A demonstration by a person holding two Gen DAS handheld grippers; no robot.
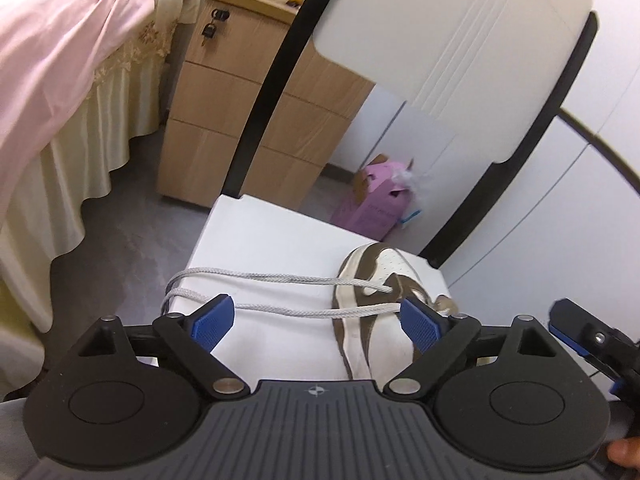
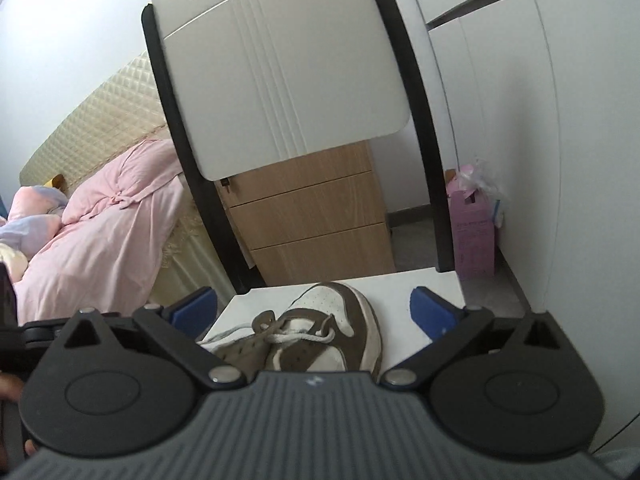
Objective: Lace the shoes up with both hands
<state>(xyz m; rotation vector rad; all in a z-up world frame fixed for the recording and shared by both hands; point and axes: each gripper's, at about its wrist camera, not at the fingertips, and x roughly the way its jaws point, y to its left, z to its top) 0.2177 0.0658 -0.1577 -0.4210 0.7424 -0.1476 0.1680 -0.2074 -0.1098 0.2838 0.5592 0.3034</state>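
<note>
A brown-and-white shoe [image 2: 320,328] is seen lying on a white chair seat [image 1: 272,240], toe towards the chair back [image 2: 280,68], with a grey lace [image 1: 256,280] drawn out of its eyelets and trailed in two strands across the seat to a loop at the seat's edge. The left gripper [image 1: 316,322] is held with its fingers [image 1: 214,322] spread wide, the lace apparently passing between them untouched. The right gripper [image 2: 314,312] is likewise held wide open above the shoe, nothing being gripped
</note>
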